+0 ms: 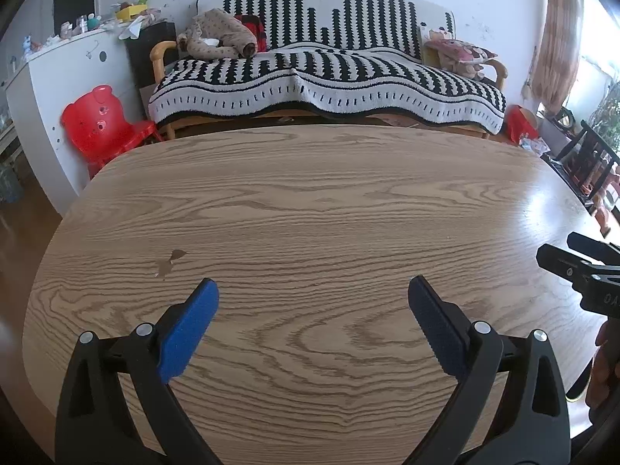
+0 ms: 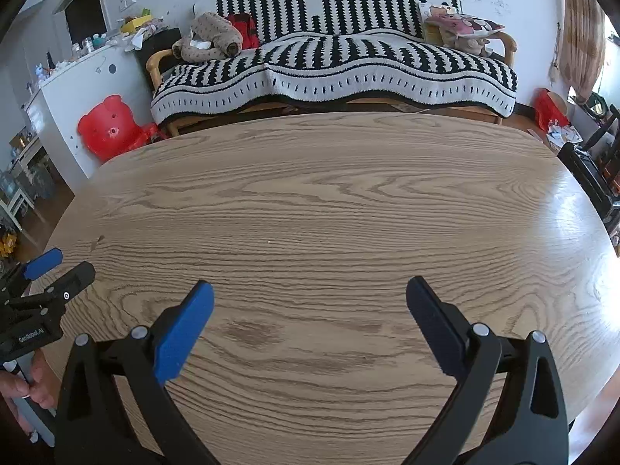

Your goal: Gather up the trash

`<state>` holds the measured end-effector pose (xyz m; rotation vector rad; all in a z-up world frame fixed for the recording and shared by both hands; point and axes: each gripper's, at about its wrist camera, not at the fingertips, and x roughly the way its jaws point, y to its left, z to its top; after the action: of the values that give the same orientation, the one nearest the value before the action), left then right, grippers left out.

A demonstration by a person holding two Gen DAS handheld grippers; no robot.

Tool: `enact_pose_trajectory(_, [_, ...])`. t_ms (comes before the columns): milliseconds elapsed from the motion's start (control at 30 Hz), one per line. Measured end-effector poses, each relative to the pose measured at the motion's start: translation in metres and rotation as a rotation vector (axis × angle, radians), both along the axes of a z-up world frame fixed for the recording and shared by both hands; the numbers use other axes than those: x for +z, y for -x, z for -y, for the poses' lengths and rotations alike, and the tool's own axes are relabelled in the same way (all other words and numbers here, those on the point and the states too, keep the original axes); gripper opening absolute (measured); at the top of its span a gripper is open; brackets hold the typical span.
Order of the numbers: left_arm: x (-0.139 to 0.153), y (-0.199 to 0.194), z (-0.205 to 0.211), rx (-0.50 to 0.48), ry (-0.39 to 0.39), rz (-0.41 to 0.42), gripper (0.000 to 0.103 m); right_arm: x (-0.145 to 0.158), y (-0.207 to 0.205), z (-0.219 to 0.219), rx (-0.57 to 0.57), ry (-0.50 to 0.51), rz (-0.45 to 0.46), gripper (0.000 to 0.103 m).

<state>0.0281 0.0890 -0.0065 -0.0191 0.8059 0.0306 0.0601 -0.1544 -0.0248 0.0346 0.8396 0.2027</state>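
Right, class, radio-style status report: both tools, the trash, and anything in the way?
Left tool open, empty, over the wooden table. Right tool open, empty, alongside. No trash in sight on the table; only a small stain. Nothing in the way.

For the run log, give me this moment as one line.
left gripper open, empty | right gripper open, empty | table no trash visible

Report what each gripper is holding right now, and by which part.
Nothing is held. The left gripper and the right gripper both have their jaws spread wide over the bare wooden table, with only tabletop showing between them.
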Motion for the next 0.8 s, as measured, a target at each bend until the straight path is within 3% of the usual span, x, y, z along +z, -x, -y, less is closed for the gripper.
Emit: enact_pose_trajectory(800, [-0.0002, 0.0014, 0.0014, 0.000, 0.003, 0.002, 0.095, 0.0020, 0.0003, 0.0026, -0.001, 0.000, 0.000, 0.096])
